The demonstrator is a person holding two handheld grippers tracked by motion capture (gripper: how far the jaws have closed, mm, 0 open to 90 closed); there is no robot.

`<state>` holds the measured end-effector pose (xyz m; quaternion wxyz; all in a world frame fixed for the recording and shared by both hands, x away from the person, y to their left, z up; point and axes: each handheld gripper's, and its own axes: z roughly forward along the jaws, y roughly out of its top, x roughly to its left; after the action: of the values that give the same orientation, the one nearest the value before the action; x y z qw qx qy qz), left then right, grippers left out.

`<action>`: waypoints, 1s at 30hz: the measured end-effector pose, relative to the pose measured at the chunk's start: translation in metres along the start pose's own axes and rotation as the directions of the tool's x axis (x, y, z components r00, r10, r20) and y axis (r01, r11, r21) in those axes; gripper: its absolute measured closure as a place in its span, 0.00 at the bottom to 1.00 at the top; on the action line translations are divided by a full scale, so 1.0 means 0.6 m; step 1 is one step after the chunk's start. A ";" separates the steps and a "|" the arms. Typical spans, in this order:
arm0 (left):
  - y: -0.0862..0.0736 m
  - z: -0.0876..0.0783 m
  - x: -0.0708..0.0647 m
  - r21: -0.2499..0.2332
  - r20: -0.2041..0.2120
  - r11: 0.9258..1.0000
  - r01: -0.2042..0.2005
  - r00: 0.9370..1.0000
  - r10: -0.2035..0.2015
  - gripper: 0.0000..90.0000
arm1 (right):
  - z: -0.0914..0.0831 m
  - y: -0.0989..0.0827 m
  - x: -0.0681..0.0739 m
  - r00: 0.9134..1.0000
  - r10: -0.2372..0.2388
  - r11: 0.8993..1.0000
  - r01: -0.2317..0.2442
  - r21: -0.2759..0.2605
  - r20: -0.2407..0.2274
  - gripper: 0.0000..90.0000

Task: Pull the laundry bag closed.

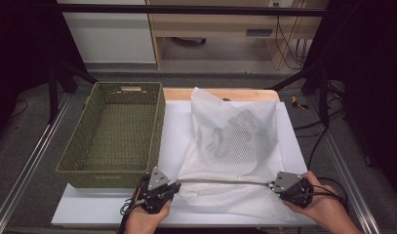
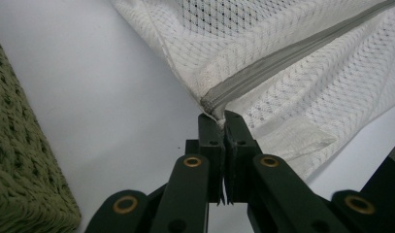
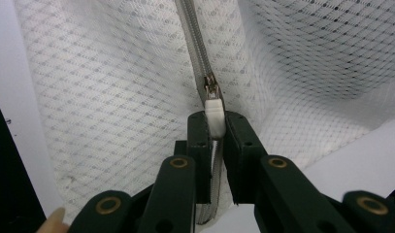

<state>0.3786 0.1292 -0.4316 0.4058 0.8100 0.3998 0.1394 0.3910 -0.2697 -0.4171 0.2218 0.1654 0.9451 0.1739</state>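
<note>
A white mesh laundry bag (image 1: 232,141) lies on the white table top, with dark clothing showing through its netting. Its grey zipper (image 1: 225,181) runs taut along the near edge between both grippers. My left gripper (image 1: 175,185) is shut on the zipper's end (image 2: 215,108) at the bag's corner. My right gripper (image 1: 273,185) is shut on the white zipper pull (image 3: 214,114), with the metal slider (image 3: 210,86) just beyond the jaws. The zipper looks closed along the whole stretch between them.
A green woven basket (image 1: 113,134) stands empty at the left of the table, and its side (image 2: 20,170) is close beside my left gripper. Bare white table (image 1: 174,126) lies between basket and bag. Cables trail off the right edge.
</note>
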 end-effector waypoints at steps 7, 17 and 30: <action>0.000 0.000 -0.001 0.001 0.003 1.000 -0.002 1.000 0.002 0.98 | -0.001 -0.004 0.000 1.000 -0.001 1.000 0.001 -0.002 -0.002 0.91; 0.001 -0.001 -0.003 0.002 0.003 1.000 -0.006 1.000 0.006 0.98 | -0.005 -0.015 -0.002 1.000 0.003 1.000 -0.003 0.010 0.003 0.91; 0.002 -0.003 -0.002 0.003 0.000 1.000 -0.006 1.000 0.006 0.98 | -0.013 -0.027 -0.002 1.000 0.022 0.999 -0.023 0.025 0.017 0.91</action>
<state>0.3775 0.1290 -0.4296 0.4042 0.8118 0.3975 0.1399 0.3845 -0.2864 -0.4166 0.2255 0.1802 0.9434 0.1631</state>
